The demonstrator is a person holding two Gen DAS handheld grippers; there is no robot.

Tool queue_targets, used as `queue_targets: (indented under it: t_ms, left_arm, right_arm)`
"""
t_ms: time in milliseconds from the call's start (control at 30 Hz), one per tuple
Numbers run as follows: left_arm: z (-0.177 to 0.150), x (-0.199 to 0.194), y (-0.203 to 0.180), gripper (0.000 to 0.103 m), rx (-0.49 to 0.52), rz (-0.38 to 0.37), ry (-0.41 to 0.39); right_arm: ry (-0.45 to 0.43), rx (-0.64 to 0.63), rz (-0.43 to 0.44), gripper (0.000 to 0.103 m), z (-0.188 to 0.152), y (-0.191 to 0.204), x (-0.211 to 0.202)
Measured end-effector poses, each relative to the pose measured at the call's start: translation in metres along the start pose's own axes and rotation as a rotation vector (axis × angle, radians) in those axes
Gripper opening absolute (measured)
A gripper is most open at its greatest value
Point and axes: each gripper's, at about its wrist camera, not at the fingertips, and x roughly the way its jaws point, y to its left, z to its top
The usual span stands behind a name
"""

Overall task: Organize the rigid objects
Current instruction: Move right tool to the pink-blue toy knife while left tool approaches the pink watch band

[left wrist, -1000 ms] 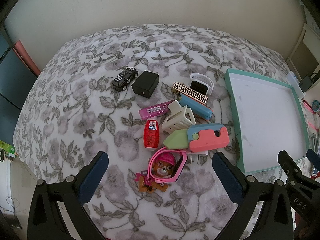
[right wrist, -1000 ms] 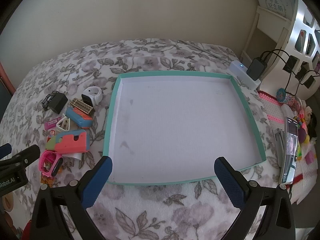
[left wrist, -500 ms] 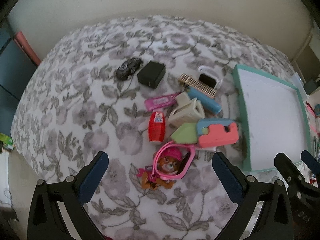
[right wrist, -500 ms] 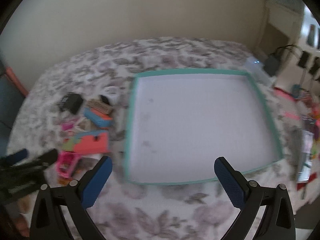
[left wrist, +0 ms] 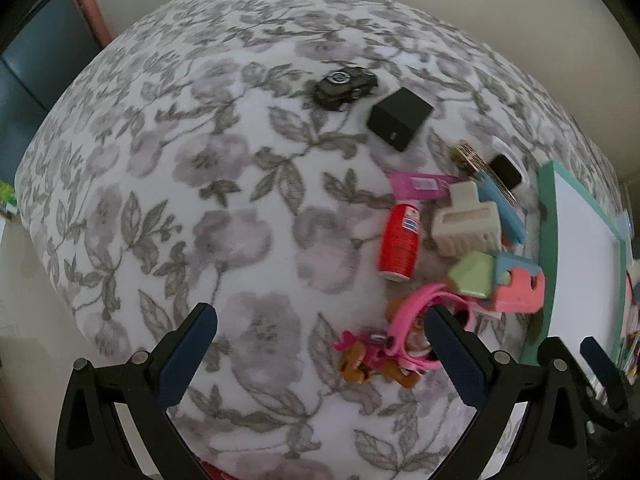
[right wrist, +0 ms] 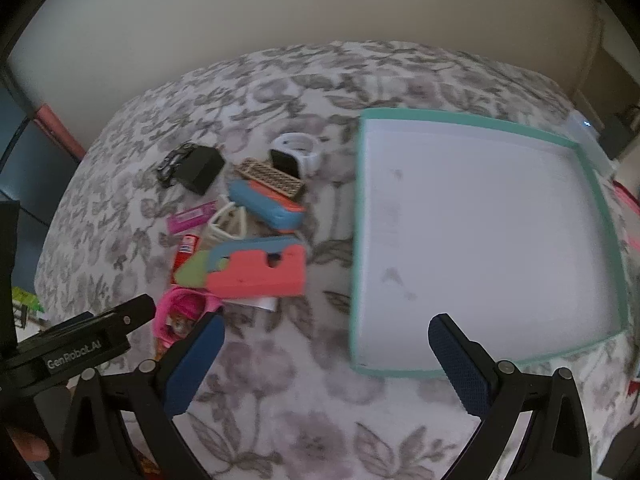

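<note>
A heap of small rigid items lies on the floral bedspread: a black toy car [left wrist: 345, 88], a black cube charger [left wrist: 400, 118], a red bottle [left wrist: 400, 242], a cream claw clip [left wrist: 466, 226], a coral-and-green foam toy [right wrist: 256, 266], a pink-framed dog toy [left wrist: 404, 336], a blue case [right wrist: 266, 204] and a white smartwatch [right wrist: 296, 156]. A teal-rimmed tray [right wrist: 356, 216] with a white floor sits right of the heap, nothing in it. My left gripper [left wrist: 320, 354] hovers open over the bedspread, left of the heap. My right gripper [right wrist: 326, 364] hangs open near the tray's front left corner.
The bedspread [left wrist: 200, 184] drops off at its left and near edges. A dark cabinet [left wrist: 32, 68] stands at far left. A white power strip [right wrist: 588, 136] lies behind the tray. The left gripper's body [right wrist: 76, 344] shows at the right view's left edge.
Both cameras have swung left: in the left view the heap slid to the right, and in the right view the tray shifted right while the heap came nearer. Both grippers stayed open.
</note>
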Motion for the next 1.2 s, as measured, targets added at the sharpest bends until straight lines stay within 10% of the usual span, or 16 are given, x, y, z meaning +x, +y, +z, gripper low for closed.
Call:
queue_targets:
  t_ms: [1200]
  left_arm:
    - [0.011,0.008,0.041,0.103,-0.197,-0.023,-0.019]
  right_arm:
    - [0.095,-0.010,0.173,0.103,0.024,0.042,0.053]
